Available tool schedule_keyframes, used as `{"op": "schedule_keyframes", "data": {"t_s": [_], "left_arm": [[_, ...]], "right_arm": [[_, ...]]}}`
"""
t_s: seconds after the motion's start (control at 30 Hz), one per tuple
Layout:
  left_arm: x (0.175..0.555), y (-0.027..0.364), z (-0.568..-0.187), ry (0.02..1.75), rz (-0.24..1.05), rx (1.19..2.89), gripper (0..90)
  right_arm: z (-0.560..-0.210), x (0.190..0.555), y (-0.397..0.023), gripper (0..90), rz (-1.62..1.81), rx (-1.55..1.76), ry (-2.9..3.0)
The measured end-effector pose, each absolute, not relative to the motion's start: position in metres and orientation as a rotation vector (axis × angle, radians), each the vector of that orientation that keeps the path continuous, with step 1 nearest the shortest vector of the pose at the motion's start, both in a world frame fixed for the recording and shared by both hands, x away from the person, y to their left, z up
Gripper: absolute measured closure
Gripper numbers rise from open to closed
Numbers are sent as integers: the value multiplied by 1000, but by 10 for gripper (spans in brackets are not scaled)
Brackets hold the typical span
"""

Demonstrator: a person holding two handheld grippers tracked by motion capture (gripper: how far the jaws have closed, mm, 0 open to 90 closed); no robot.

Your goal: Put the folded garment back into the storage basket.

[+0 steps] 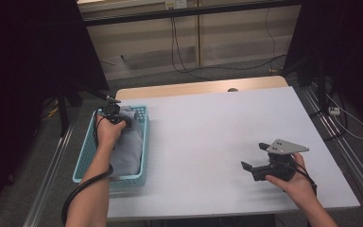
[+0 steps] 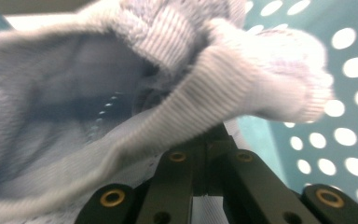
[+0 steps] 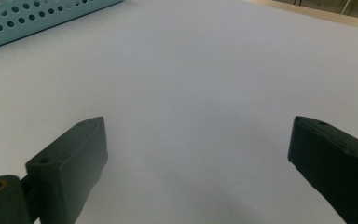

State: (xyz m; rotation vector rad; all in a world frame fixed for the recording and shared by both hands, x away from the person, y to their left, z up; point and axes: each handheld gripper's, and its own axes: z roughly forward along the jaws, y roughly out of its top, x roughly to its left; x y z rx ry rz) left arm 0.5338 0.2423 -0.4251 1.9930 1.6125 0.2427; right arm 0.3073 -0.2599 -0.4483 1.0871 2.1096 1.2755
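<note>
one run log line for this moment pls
left gripper: shut on grey garment in teal basket | right gripper: open, above white table, holding nothing

A laboratory recording station. A plain white counter [image 1: 227, 142] stands on grey carpet [image 1: 227, 71], flanked by metal rails [image 1: 333, 137] on the floor and by black curtains [image 1: 28, 71]. Tripod legs [image 1: 66, 109] stand at the sides, and loose cables [image 1: 179, 52] hang down a bare panelled wall [image 1: 246, 33].
</note>
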Motion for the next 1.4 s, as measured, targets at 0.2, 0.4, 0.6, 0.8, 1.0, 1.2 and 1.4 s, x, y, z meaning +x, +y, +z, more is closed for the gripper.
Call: {"op": "schedule_keyframes", "data": {"t_s": [0.2, 0.4, 0.6, 0.8, 1.0, 1.2, 1.4], "left_arm": [[536, 239, -439, 1627, 231, 1999, 900], [532, 243, -426, 1618, 229, 1983, 857], [525, 250, -411, 1617, 237, 1980, 794], [517, 252, -398, 1595, 242, 1998, 710], [510, 251, -390, 1579, 247, 2003, 612], [503, 248, -383, 1547, 233, 2005, 523], [495, 242, -373, 1511, 232, 2016, 451]], "right_arm": [[-449, 308, -260, 44, 1276, 1092, 2111], [-450, 309, -260, 44, 1272, 1095, 2110], [-448, 309, -258, 43, 1277, 1086, 2112], [-447, 308, -260, 43, 1280, 1092, 2103], [-447, 308, -259, 43, 1277, 1085, 2107], [-445, 308, -260, 43, 1279, 1086, 2099], [-445, 308, -261, 42, 1276, 1087, 2097]]}}
